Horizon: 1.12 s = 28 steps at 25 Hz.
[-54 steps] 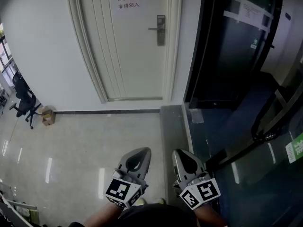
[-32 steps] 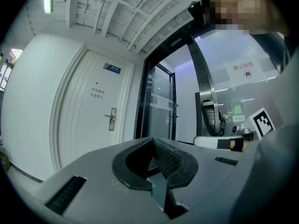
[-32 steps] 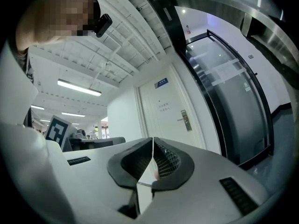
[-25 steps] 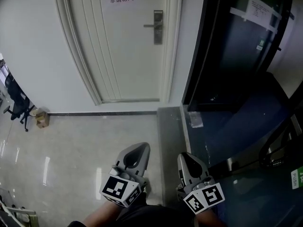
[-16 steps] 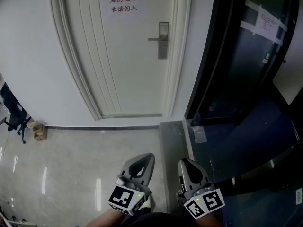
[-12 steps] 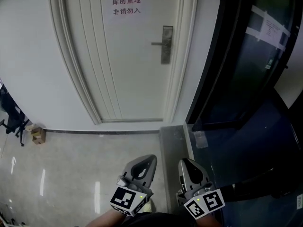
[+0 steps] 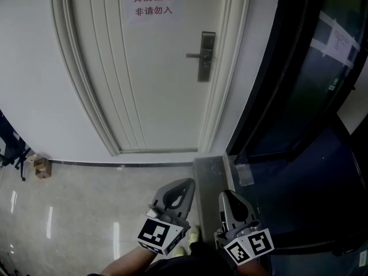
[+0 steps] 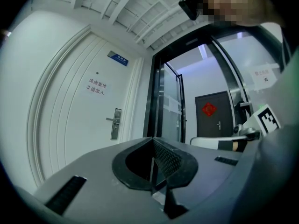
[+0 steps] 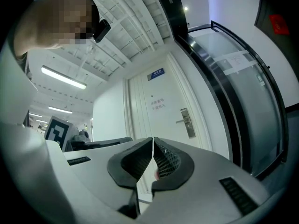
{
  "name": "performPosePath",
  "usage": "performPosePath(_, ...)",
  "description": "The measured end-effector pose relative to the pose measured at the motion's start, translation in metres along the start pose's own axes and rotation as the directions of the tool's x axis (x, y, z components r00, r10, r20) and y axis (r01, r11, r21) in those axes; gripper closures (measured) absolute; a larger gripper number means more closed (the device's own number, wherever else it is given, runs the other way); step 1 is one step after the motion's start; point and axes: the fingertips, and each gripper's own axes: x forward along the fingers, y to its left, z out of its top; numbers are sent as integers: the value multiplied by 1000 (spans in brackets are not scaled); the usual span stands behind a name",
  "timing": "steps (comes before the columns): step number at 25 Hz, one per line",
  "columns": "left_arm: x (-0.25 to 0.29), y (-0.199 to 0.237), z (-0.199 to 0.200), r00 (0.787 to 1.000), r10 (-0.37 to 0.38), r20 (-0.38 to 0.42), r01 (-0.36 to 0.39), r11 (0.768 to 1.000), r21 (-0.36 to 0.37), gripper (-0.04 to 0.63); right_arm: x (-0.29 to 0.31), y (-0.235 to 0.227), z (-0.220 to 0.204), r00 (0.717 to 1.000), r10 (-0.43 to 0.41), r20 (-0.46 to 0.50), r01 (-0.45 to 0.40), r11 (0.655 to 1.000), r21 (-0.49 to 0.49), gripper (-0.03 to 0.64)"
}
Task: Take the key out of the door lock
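Note:
A white door [image 7: 155, 68] stands ahead with a metal lock plate and lever handle [image 7: 206, 55] on its right side. The same lock plate shows small in the left gripper view [image 8: 115, 123] and in the right gripper view [image 9: 187, 122]. No key can be made out at this distance. My left gripper [image 7: 185, 184] and right gripper [image 7: 225, 195] are held low, close to my body, far short of the door. Both are shut with nothing between the jaws [image 8: 152, 146] [image 9: 153, 146].
A paper sign with red characters [image 7: 153, 4] hangs on the door. A dark glass door and frame [image 7: 299, 85] stand to the right. A small cardboard box [image 7: 40, 167] and an office chair [image 7: 8, 154] sit at the far left on the tiled floor [image 7: 86, 206].
The view has drawn closer to the white door and shifted so the lock sits nearer the centre. Both grippers stay low and shut.

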Motion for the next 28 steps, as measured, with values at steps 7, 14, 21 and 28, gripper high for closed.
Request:
performPosePath(7, 61, 33, -2, 1000, 17, 5, -17, 1000, 14, 591, 51, -46, -4, 1000, 12, 7, -12, 1000, 18, 600)
performPosePath(14, 146, 65, 6, 999, 41, 2, -41, 998, 46, 591, 118, -107, 13, 999, 44, 23, -44, 999, 24, 600)
performPosePath(21, 239, 93, 14, 997, 74, 7, -75, 995, 59, 591, 175, -169, 34, 996, 75, 43, -76, 997, 34, 600)
performPosePath(28, 311, 136, 19, 987, 156, 30, -157, 986, 52, 591, 218, -212, 35, 997, 72, 27, -74, 995, 60, 600)
